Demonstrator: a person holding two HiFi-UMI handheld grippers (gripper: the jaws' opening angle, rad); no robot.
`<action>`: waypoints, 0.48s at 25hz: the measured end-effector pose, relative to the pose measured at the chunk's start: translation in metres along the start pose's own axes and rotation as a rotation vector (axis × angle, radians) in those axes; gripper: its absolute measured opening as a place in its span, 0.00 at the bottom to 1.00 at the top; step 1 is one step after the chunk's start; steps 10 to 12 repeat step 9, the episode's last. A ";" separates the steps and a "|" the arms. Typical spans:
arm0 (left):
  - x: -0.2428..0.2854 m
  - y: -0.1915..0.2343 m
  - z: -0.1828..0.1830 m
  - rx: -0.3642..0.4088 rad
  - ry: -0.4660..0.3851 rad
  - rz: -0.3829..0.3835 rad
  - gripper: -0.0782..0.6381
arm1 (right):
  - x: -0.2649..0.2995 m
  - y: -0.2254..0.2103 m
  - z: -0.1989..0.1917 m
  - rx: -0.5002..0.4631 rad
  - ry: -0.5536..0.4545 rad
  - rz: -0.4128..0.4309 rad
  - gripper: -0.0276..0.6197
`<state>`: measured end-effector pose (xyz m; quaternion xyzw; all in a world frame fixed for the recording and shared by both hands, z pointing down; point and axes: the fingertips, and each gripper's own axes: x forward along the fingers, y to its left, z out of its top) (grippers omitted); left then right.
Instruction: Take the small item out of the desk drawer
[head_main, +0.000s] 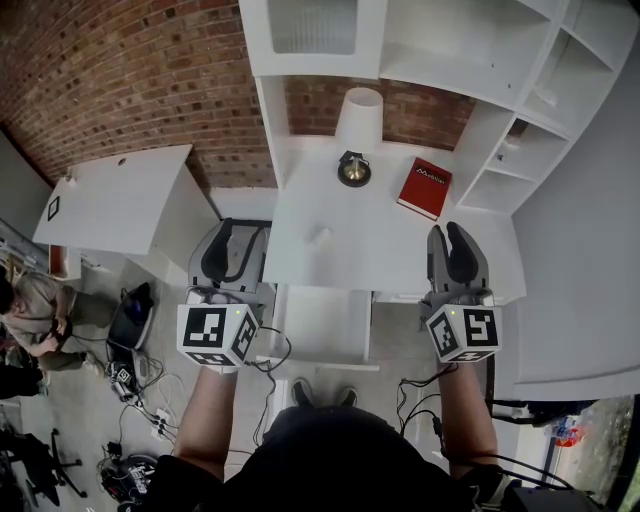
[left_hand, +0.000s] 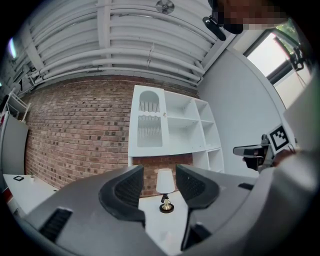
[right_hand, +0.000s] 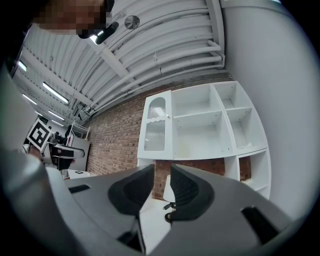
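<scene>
Standing at the white desk (head_main: 390, 245), the person holds both grippers over its front edge, pointing toward the top of the frame. Between them, at lower centre, sits the drawer (head_main: 325, 325), a white panel whose long axis runs left to right. I cannot tell whether it is pulled out, and no small item shows in or on it. From the left gripper (head_main: 235, 248) the drawer lies down and to the right. From the right gripper (head_main: 450, 250) it lies down and to the left, and the left looks the nearer of the two. Either tool would, I judge, need to come back toward the body and inward to reach the drawer front. Left jaws stand well apart with nothing between them, only the lamp (head_main: 358, 135) far beyond the gap. Right jaws stand apart by a narrower gap, also empty. White lettering crosses the cover of the red book (head_main: 425, 187) at upper right, too small to read; each cube carries black-and-white square markers, no words
</scene>
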<state>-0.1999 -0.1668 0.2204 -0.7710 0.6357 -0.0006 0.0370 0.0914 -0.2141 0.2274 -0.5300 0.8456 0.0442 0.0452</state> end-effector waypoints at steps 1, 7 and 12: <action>0.000 -0.001 -0.001 0.001 0.001 0.001 0.39 | 0.000 -0.001 -0.001 0.000 0.000 0.002 0.17; 0.000 -0.009 0.001 0.009 0.002 0.009 0.39 | -0.003 -0.008 -0.001 0.006 -0.003 0.008 0.17; 0.001 -0.012 0.002 0.011 0.001 0.011 0.39 | -0.003 -0.011 0.000 0.007 -0.006 0.010 0.17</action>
